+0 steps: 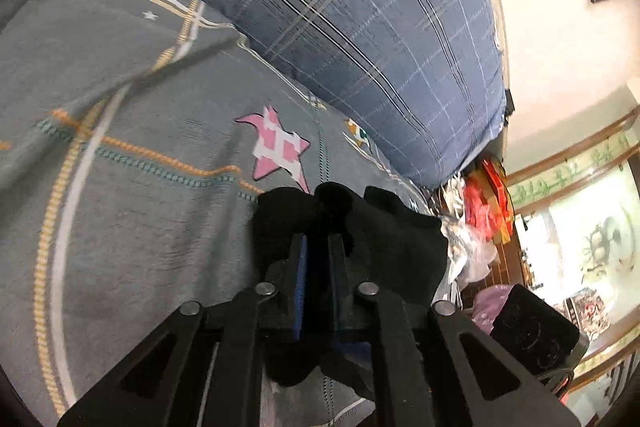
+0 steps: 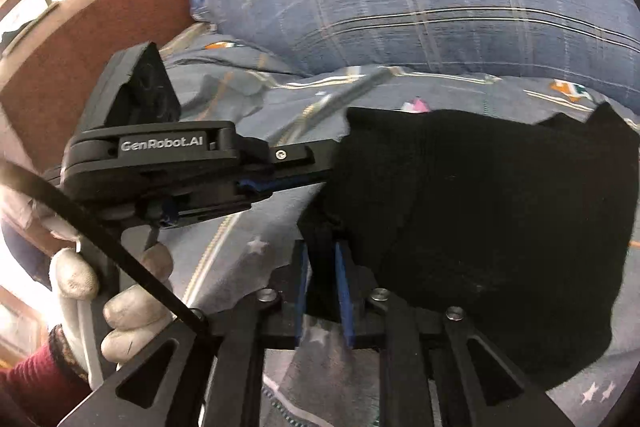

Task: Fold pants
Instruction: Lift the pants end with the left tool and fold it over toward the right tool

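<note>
bed: grey star-print sheet (image 1: 132,227) | blue plaid pillow (image 1: 360,27) | wall (image 1: 552,39): pale, perhaps cream

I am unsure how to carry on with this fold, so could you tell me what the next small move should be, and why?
Probably lower both tools together and lay the black fabric pants flat on the grey star-patterned bedsheet. The left tool and right tool each pinch an edge, and the cloth hangs bunched above the sheet.

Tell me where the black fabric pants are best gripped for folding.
Judging by the views, along the upper edge: the black fabric pants hang there from the left gripper and right gripper, each pinching a corner from its own side, over the grey patterned bedsheet.
</note>
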### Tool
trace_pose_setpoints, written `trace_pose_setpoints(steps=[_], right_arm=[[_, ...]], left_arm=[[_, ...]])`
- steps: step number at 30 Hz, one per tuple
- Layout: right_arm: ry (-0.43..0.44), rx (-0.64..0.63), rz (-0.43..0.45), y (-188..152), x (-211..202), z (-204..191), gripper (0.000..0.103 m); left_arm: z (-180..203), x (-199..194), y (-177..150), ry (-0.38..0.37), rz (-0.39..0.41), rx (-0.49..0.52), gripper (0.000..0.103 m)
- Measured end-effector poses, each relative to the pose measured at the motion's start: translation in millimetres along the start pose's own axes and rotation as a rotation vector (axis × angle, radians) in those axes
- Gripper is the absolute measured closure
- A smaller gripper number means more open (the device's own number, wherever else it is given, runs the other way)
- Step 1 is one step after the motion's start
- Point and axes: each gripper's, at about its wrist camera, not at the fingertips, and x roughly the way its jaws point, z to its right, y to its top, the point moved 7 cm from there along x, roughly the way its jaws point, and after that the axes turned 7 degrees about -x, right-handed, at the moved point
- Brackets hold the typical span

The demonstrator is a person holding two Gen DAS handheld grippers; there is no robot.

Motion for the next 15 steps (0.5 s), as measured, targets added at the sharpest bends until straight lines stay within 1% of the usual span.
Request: trace_pose_setpoints(steps=[1,2,3,4,5,6,7,8,9,10,11,12,14,15], right_arm=[[0.011,0.003,-0.001,1,-2,-7,0.078],[0.026,0.007,-0.002,-1,-5,-9,0.068],[0.036,0.003,0.005,-1,-9,-12,0.060],[0.043,-0.003,0.016,-2,-15,-16,0.056],[0.052,-0.008,0.030,-4,-26,-19,0.049],[0.059,-0.011,0.041,-8,-33,-24,0.043],[0.067,-0.015,0.061,-11,-46,-27,0.042],[0.070,-0.016,0.070,-15,-54,-29,0.040],[0.073,-0.016,0.083,-18,-65,-28,0.040],[0.069,-0.013,0.092,-23,-75,-26,0.040],[0.053,-0.006,0.102,-25,-85,-19,0.040],[0.030,0.005,0.111,-25,-93,-10,0.040],[-0.031,0.040,0.130,-23,-108,14,0.040],[-0.082,0.075,0.143,-19,-115,34,0.040]], left_arm=[[-2,-3,1,0.005,0.010,-0.006,0.082],[-2,-11,2,0.015,0.033,-0.012,0.077],[-1,-18,3,0.024,0.050,-0.011,0.076],[-2,-23,4,0.032,0.061,-0.010,0.076],[1,-30,5,0.045,0.079,-0.005,0.076],[4,-36,6,0.060,0.096,0.003,0.073],[8,-42,6,0.077,0.112,0.014,0.071],[16,-47,5,0.093,0.130,0.035,0.066],[20,-49,5,0.099,0.133,0.048,0.059],[27,-48,4,0.109,0.129,0.070,0.057],[32,-45,3,0.124,0.121,0.089,0.050],[37,-38,2,0.146,0.108,0.106,0.043],[42,-20,-1,0.185,0.082,0.126,0.037],[43,-14,-3,0.193,0.072,0.133,0.035]])
